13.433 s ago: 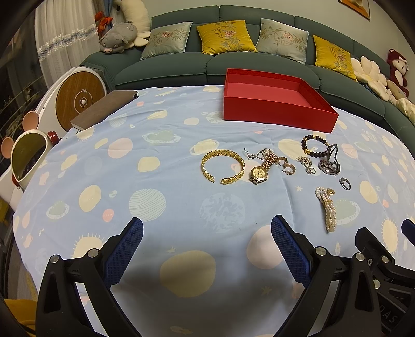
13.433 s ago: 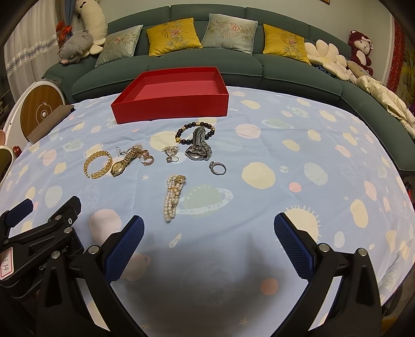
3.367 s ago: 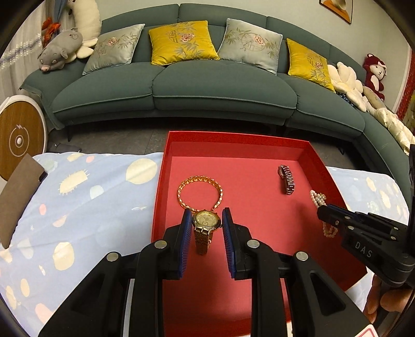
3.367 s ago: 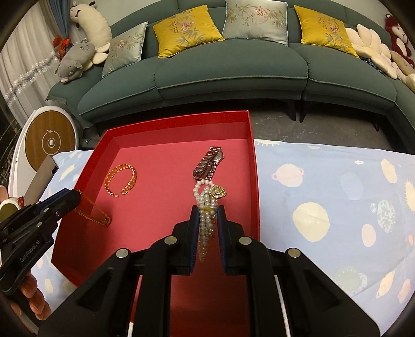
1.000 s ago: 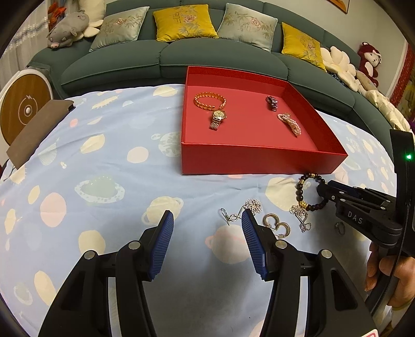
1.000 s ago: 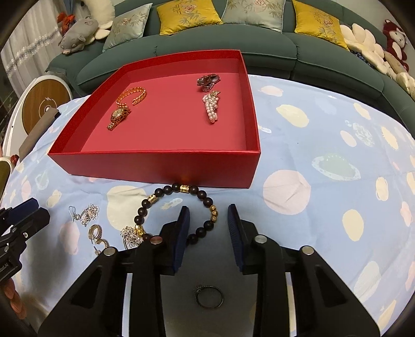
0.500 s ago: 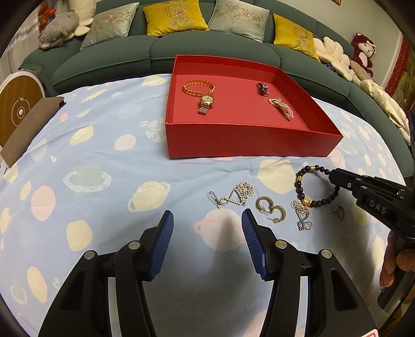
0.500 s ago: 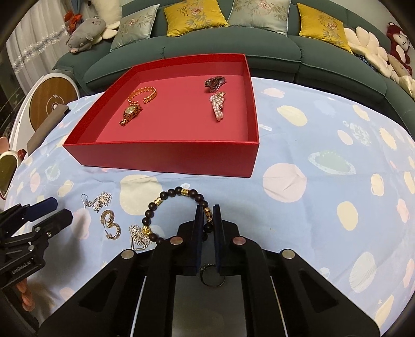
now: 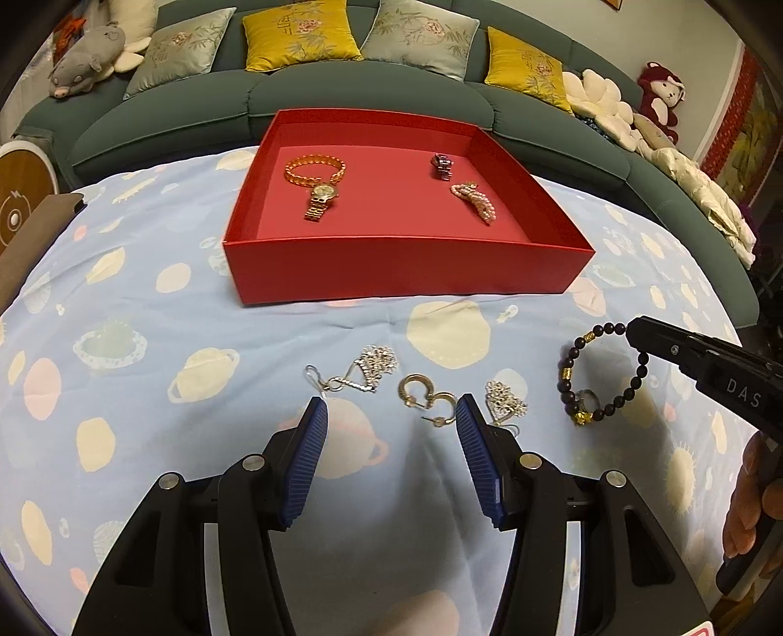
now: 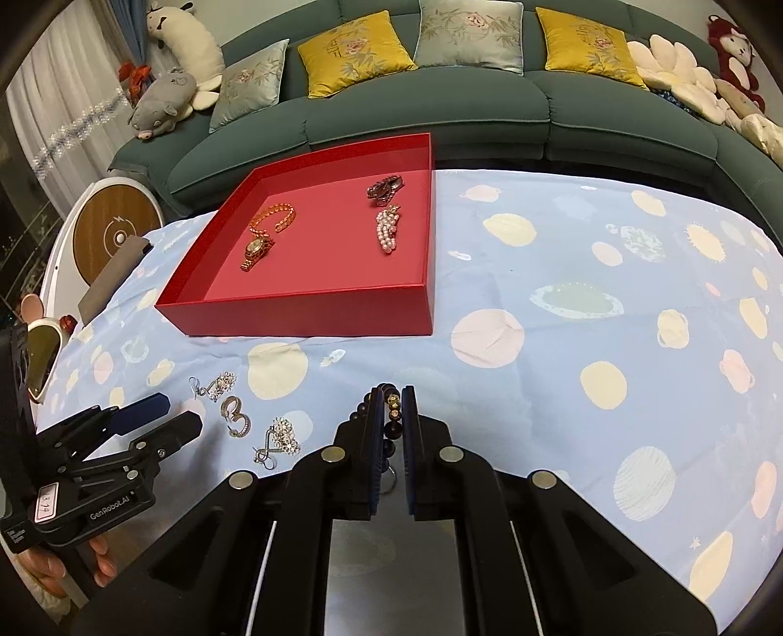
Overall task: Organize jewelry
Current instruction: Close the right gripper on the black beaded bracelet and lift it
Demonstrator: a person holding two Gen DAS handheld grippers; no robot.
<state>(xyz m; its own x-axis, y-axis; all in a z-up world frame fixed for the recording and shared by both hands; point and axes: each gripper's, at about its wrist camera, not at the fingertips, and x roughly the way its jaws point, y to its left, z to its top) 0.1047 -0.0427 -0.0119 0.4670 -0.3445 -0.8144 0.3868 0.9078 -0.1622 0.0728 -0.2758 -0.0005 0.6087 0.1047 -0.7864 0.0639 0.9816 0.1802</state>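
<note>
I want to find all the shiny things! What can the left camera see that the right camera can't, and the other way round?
Only the left camera shows the whole dark bead bracelet hanging from the right gripper, with a small ring on the cloth behind it.

Only the right camera shows the right gripper shut on those beads close up, plus the white toy on the sofa back.

Both show the red box holding the gold bangle, gold watch and pearls, and the earrings on the cloth near the open left gripper.

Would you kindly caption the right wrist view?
Right claw grips the beaded bracelet; red box holds four pieces.
</note>
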